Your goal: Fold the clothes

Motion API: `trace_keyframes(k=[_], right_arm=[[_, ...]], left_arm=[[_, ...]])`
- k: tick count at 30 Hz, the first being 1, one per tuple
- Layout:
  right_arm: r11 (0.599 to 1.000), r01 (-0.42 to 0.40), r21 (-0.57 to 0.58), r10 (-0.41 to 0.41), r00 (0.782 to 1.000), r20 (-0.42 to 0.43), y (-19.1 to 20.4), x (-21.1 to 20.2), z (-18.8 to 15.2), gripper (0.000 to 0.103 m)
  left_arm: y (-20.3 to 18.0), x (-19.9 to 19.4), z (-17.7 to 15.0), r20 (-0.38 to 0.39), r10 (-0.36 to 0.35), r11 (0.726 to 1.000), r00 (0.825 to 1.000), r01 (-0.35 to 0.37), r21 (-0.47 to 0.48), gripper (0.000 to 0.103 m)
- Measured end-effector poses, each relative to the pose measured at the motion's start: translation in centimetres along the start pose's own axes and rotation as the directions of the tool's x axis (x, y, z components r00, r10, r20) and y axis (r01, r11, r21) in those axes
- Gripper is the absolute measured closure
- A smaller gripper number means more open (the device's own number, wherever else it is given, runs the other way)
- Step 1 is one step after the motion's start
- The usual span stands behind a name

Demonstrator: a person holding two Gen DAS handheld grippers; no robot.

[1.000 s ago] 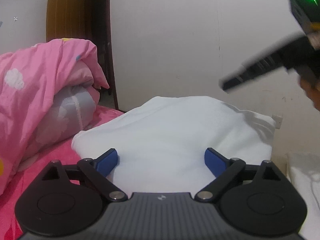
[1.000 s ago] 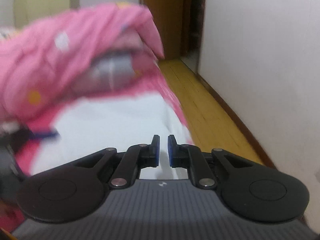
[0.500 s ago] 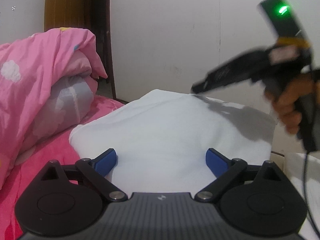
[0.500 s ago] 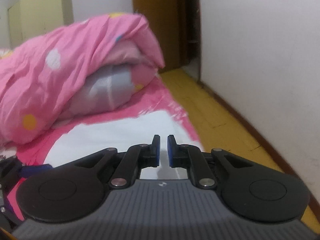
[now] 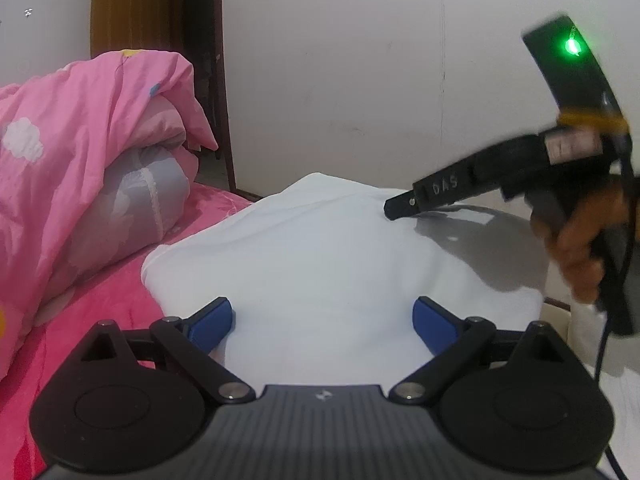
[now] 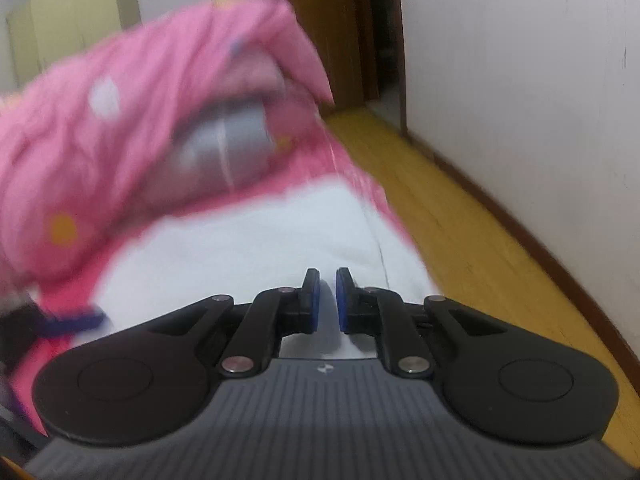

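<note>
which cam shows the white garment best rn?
Left wrist: the white garment is sharp, nearly whole on the pink bed, with the right gripper at its far edge. Right wrist view shows it blurred, partly hidden.

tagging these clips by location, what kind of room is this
Most likely a bedroom at home. A white garment lies spread on a bed with a pink sheet, a bunched pink quilt sits beside it, and a wooden door and yellowish wardrobe stand behind.
</note>
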State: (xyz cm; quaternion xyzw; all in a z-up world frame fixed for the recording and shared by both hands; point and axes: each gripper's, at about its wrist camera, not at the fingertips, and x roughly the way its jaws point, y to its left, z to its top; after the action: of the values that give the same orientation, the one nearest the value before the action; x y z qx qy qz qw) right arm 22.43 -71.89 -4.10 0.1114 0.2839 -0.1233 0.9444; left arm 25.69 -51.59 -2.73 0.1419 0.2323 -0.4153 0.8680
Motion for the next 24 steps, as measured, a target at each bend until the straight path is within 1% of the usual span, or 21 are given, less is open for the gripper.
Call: trace_keyframes(k=[2, 3, 5, 7, 8, 10, 11, 14, 15, 17, 19, 21, 24], right_arm=[[0.999, -0.012, 0.037, 0.011, 1.0, 0.018, -0.1, -0.8, 0.1, 0.095], [0.998, -0.03, 0.049, 0.029, 0.999, 0.025, -0.1, -1.8, 0.3, 0.093], [0.997, -0.073, 0.039, 0.07, 0.996, 0.058, 0.3, -4.6, 0.1, 0.093], [0.994, -0.1, 0.032, 0.098, 0.993, 0.061, 0.7, -6.5, -0.4, 0.093], [0.995, -0.096, 0.022, 0.095, 0.994, 0.046, 0.7, -6.7, -0.9, 0.094], [0.998, -0.06, 0.0, 0.06, 0.998, -0.006, 0.4, -6.2, -2.3, 0.095], [0.998, -0.056, 0.011, 0.056, 0.998, -0.018, 0.1, -5.8, -3.0, 0.095], [0.992, -0.086, 0.095, 0.085, 0.996, 0.016, -1.2, -6.7, -4.0, 0.096], [0.992, -0.09, 0.092, 0.088, 0.996, 0.028, -0.9, -7.3, -3.9, 0.094], [0.992, -0.116, 0.055, 0.113, 0.992, 0.055, -0.2, -8.8, -4.2, 0.094], [0.992, -0.121, 0.038, 0.119, 0.992, 0.041, 0.2, -9.2, -4.8, 0.094], [0.997, -0.083, 0.006, 0.083, 0.996, -0.011, 0.4, -8.2, -5.9, 0.096], [0.997, -0.075, 0.019, 0.075, 0.997, -0.014, -0.2, -7.5, -7.3, 0.096]], left_arm=[[-0.1, 0.0, 0.1, -0.006, 0.008, 1.0, 1.0, -0.008, 0.0, 0.005], [0.0, 0.0, 0.1, -0.01, 0.009, 1.0, 1.0, -0.009, -0.002, 0.005], [0.0, 0.0, 0.2, -0.017, 0.013, 1.0, 1.0, -0.013, -0.003, 0.005], [-0.2, 0.0, 0.3, -0.02, 0.023, 1.0, 1.0, -0.023, -0.001, 0.005], [-0.3, 0.0, 0.3, -0.022, 0.028, 1.0, 0.999, -0.028, -0.001, 0.005], [-0.6, 0.0, 0.3, -0.026, 0.04, 0.999, 0.999, -0.04, 0.005, 0.005], [-0.8, 0.0, 0.3, -0.028, 0.048, 0.999, 0.998, -0.047, 0.016, 0.005], [-1.3, 0.0, 0.5, -0.035, 0.081, 0.996, 0.996, -0.08, 0.026, 0.005], [-1.3, 0.0, 0.6, -0.043, 0.086, 0.996, 0.995, -0.085, 0.022, 0.005], [-1.3, 0.0, 0.8, -0.057, 0.089, 0.996, 0.994, -0.088, 0.017, 0.005], [-1.4, -0.1, 0.8, -0.06, 0.097, 0.995, 0.993, -0.095, 0.021, 0.005], [-1.6, -0.1, 0.8, -0.064, 0.102, 0.995, 0.993, -0.1, 0.026, 0.005], [-1.9, -0.2, 0.7, -0.061, 0.118, 0.993, 0.991, -0.116, 0.037, 0.005]])
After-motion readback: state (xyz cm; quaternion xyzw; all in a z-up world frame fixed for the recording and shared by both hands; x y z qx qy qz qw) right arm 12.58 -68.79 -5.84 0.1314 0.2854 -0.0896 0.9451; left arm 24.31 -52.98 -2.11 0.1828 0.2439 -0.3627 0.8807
